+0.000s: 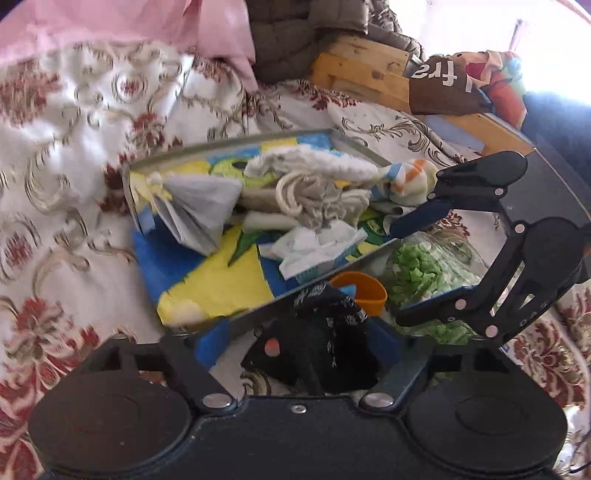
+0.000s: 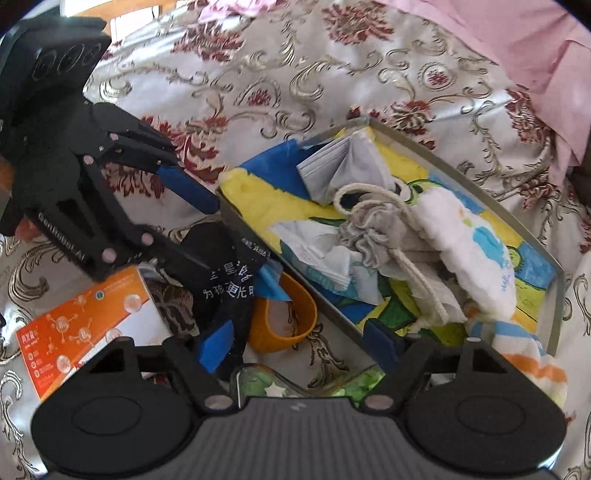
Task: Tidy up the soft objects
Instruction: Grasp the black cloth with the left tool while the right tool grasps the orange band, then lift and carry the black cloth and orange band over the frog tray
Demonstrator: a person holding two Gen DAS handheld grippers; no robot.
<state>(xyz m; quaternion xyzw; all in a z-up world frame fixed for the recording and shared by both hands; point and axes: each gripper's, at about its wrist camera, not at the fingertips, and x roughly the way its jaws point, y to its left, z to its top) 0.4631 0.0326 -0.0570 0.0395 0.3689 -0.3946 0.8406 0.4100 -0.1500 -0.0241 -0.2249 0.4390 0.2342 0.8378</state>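
Observation:
A black sock with white characters (image 1: 328, 325) (image 2: 225, 280) lies on the floral bedspread, just outside a grey-rimmed tray (image 1: 229, 144) (image 2: 461, 162). My left gripper (image 1: 295, 341) (image 2: 210, 236) is open around the sock, with a gap at one pad. My right gripper (image 1: 399, 273) (image 2: 299, 332) is open over an orange cup (image 1: 364, 291) (image 2: 284, 317), next to the sock and the tray's rim. The tray holds a beige drawstring pouch (image 1: 317, 199) (image 2: 365, 232), a white fluffy towel (image 1: 314, 162) (image 2: 469, 240), a grey folded cloth (image 1: 199, 206) (image 2: 343, 162) and tissues (image 1: 317, 247).
A striped cloth (image 1: 406, 181) (image 2: 524, 354) hangs over the tray's corner. Green bits in a clear container (image 1: 421, 273) (image 2: 365, 380) sit beside the cup. An orange box (image 2: 85, 325) lies left of the sock. A wooden bed frame (image 1: 369, 74), a brown jacket and pink fabric (image 1: 129, 22) lie beyond.

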